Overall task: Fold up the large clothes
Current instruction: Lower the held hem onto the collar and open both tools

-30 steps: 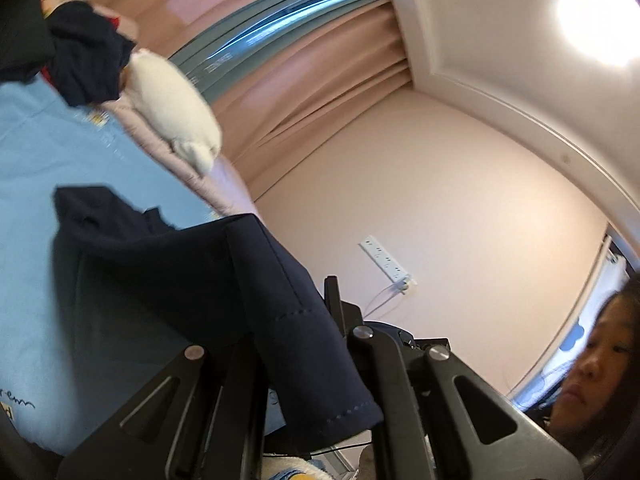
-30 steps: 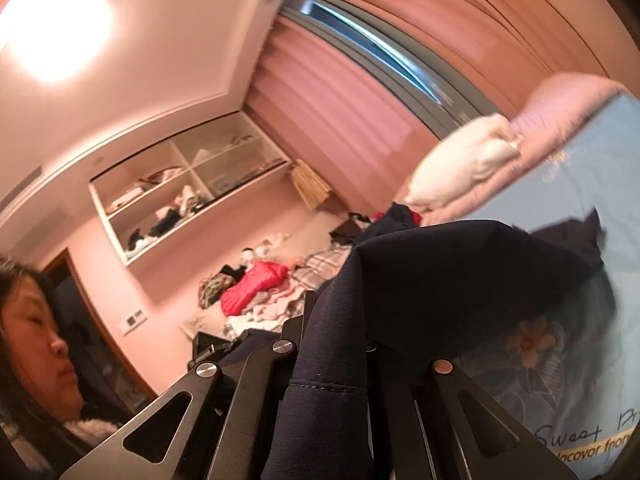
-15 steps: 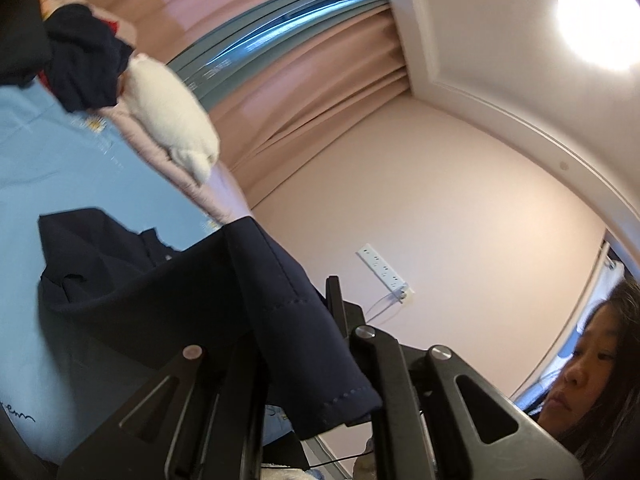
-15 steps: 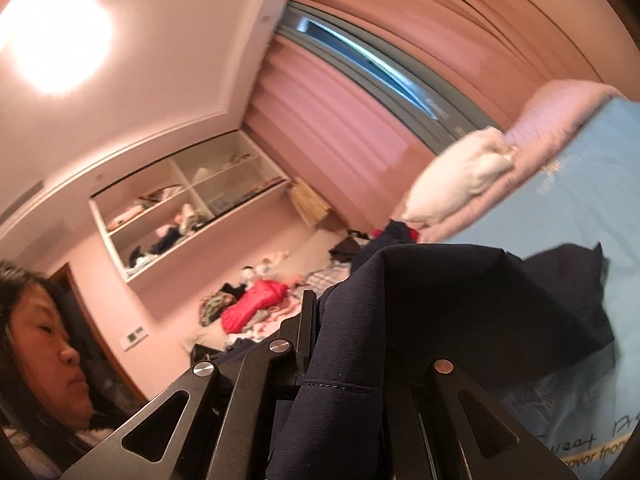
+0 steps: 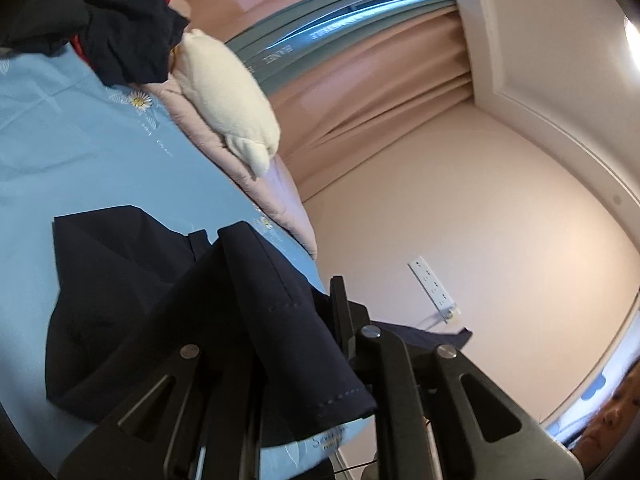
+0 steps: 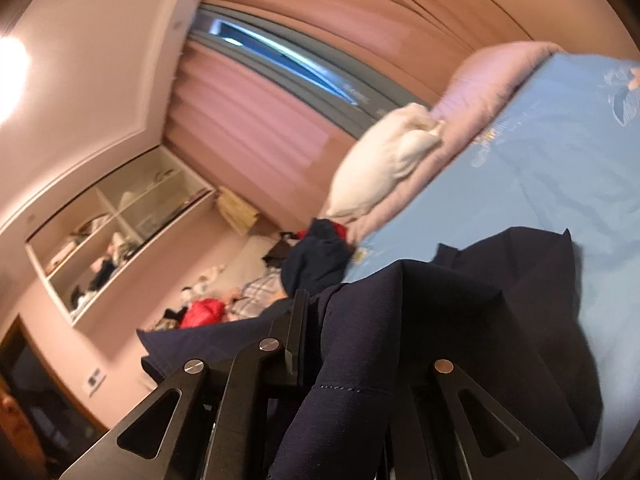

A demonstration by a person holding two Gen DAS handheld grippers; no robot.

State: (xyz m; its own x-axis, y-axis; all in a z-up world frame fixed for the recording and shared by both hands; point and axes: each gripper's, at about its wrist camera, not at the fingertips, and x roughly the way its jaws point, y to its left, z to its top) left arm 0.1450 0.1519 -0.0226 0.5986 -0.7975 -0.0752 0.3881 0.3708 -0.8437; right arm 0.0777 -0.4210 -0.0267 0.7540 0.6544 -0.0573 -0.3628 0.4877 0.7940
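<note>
A dark navy garment (image 5: 132, 304) is pinched at its hem by the closed jaws of the left gripper (image 5: 296, 344) and the right gripper (image 6: 352, 364). The rest is spread on the blue bed sheet (image 5: 80, 152). The hem could be dropped if one grip slips, and the fold would be spoiled.

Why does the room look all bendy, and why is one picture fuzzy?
Both views bend because of fisheye lenses: in the left wrist view the wall curves. The right wrist view is smeared by motion; the pillow and shelves look soft. The ceiling light glares white there.
</note>
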